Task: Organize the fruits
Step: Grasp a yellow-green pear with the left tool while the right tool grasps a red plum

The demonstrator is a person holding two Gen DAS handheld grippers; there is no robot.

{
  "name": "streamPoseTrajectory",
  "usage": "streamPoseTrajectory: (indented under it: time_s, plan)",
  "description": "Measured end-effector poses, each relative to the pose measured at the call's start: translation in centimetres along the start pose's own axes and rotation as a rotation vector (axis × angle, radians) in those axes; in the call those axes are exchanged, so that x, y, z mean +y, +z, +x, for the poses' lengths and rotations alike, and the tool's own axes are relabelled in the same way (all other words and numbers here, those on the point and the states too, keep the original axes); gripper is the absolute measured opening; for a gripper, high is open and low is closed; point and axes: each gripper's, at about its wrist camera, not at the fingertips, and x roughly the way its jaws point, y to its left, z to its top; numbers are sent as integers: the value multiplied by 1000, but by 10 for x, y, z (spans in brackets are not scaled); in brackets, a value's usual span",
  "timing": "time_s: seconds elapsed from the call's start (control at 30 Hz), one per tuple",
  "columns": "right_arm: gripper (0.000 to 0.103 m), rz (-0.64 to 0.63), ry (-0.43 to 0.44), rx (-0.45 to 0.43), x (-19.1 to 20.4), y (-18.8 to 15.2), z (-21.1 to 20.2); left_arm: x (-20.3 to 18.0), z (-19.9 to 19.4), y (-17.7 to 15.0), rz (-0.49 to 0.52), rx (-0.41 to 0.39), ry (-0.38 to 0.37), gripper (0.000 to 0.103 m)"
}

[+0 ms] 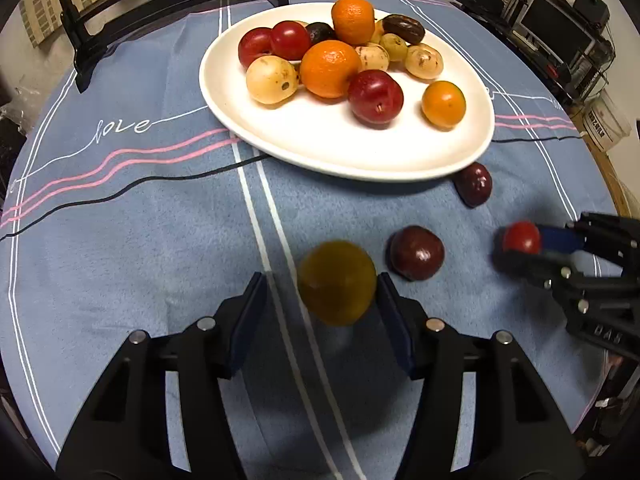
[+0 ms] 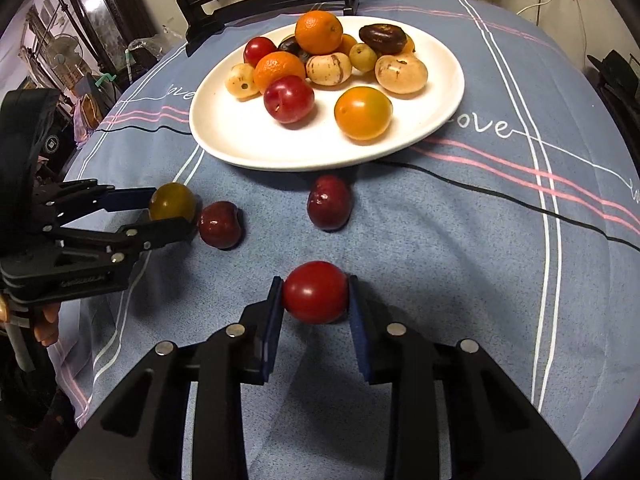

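Red tomato (image 2: pixel 315 292) sits clamped in your right gripper (image 2: pixel 316 300); your left gripper (image 1: pixel 320 292) stands open around the yellow-green fruit (image 1: pixel 337 282), touching one pad, near the white plate (image 1: pixel 344 152).

Dark chair (image 1: pixel 168 4) behind blue-clothed table (image 1: pixel 140 220).
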Motion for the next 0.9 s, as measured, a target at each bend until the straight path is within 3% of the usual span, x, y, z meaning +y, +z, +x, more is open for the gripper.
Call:
streamPoseTrajectory:
  time_s: [0.1, 0.17, 0.2, 0.53, 0.9]
  plan:
    - [31, 0, 2, 3, 1, -1, 1, -1, 3, 4, 8, 1, 1, 53]
    - [31, -4, 1, 6, 2, -2, 1, -3, 3, 6, 10, -1, -12, 41]
    - [31, -4, 0, 7, 3, -2, 1, -3, 2, 6, 12, -2, -17, 39]
    - [31, 4, 14, 4, 6, -11, -6, -8, -10, -1, 2, -4, 13, 39]
    - [31, -16, 48, -59, 15, -5, -36, -27, -61, 16, 11, -109, 30, 39]
